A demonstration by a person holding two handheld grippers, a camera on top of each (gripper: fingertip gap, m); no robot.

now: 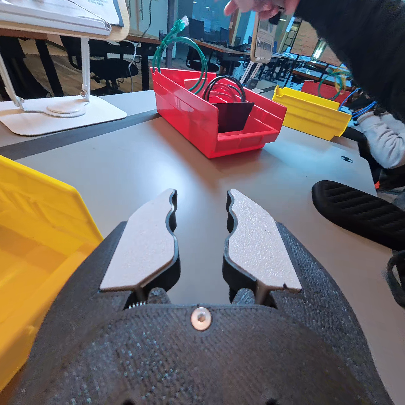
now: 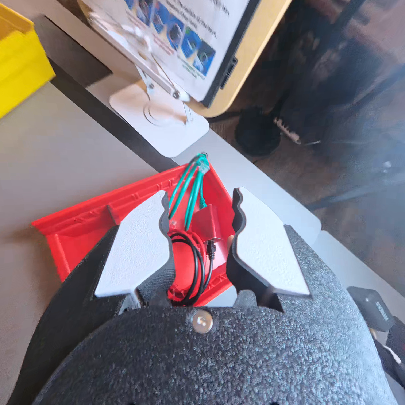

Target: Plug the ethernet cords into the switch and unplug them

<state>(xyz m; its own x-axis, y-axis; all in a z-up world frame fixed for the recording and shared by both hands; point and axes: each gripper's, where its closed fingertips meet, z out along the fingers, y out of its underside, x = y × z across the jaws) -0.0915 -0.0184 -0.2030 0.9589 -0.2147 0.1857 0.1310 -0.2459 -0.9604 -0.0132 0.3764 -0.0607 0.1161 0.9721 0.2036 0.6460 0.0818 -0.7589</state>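
Observation:
A red bin (image 1: 188, 118) stands on the grey table (image 1: 135, 179) ahead of my left gripper (image 1: 201, 195), which is open, empty and low over the table. A green ethernet cord (image 1: 200, 59) loops up out of the bin, its clear plug (image 1: 183, 23) in the air. A coiled black cord (image 1: 225, 87) lies in the bin too. My right gripper (image 2: 200, 194) is open and empty, above the red bin (image 2: 87, 230). Between its fingers I see the green cord (image 2: 190, 203), the black cord (image 2: 197, 269) and a small red box (image 2: 208, 221) with a black plug (image 2: 211, 249) in it.
A yellow bin (image 1: 37, 241) sits close on the left and also shows in the right wrist view (image 2: 19, 65). Another yellow bin (image 1: 311, 111) stands at the right. A white stand base (image 1: 61, 114) holds a sign. A hand (image 1: 260, 8), a dark sleeve (image 1: 361, 50) and a black padded piece (image 1: 359, 214) are at right. The tips of one gripper are about 45 centimeters away from the tips of the other.

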